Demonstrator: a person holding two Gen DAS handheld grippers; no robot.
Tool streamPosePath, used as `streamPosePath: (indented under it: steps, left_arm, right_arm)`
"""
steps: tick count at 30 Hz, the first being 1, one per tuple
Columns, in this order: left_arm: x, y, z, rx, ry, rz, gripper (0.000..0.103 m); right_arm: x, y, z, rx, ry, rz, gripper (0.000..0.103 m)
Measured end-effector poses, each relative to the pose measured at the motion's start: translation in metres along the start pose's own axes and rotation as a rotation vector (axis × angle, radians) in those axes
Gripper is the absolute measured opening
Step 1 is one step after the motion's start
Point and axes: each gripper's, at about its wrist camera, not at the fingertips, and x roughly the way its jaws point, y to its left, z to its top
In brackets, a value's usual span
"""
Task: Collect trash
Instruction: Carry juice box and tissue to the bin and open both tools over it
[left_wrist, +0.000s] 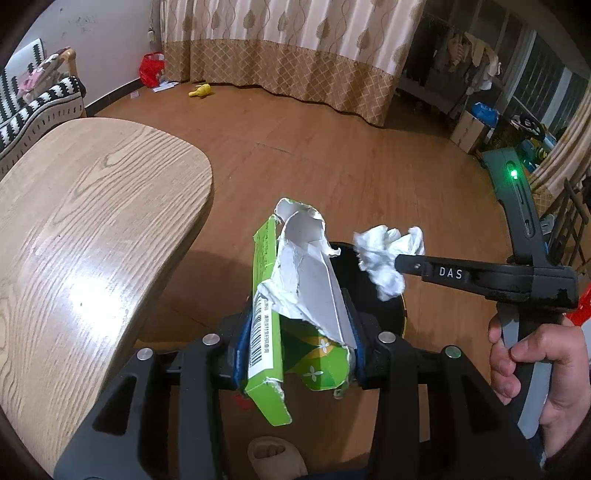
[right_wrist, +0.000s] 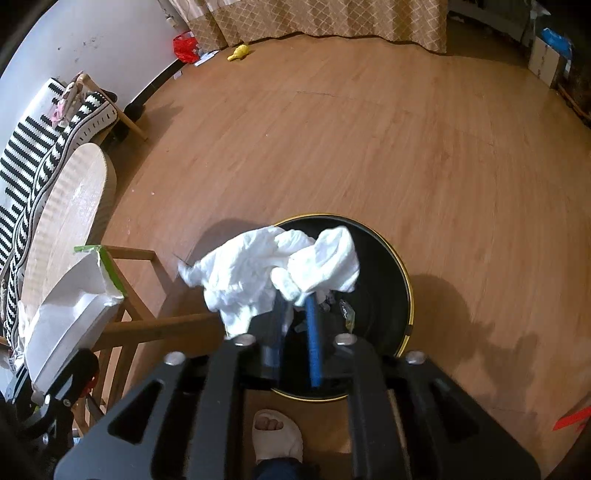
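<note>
Right tool (right_wrist: 295, 295) pinched on tissue (right_wrist: 273, 269), held over open bin (right_wrist: 402, 280). Left tool (left_wrist: 295, 347) clamped on torn carton (left_wrist: 295, 295), beside counter (left_wrist: 92, 221), near bin edge, apparently not fully above mouth. Judgement: release tissue first, straight down, jaws opened wide so paper doesn't cling to pads. Then shift carton toward bin centre, tip long end downward, let go low. Foot (right_wrist: 277, 432) close; keep drops inside rim.

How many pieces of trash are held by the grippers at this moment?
2: a torn green box in the left gripper, a crumpled tissue in the right gripper, above the bin.
</note>
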Motion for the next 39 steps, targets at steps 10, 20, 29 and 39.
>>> streamPosePath:
  steps: [10,20,29,39]
  left_arm:
    - [0.013,-0.007,0.0,0.012,0.029,-0.014,0.041]
    - [0.04,-0.021,0.004,0.035,0.081,-0.071,0.044]
    - [0.039,-0.031,0.005,0.06,0.034,-0.091,0.073]
    - [0.007,-0.001,0.008,-0.016,-0.028,-0.06,0.083]
  right_arm:
    - [-0.013,-0.001,0.003,0.001,-0.066,-0.021,0.07]
    - [-0.022,-0.015,0.005,0.059,-0.098,-0.035,0.07]
    - [-0.024,-0.023,0.005,0.086,-0.105,-0.038,0.07]
    - [-0.028,-0.014,0.002,0.059,-0.11,-0.023,0.07]
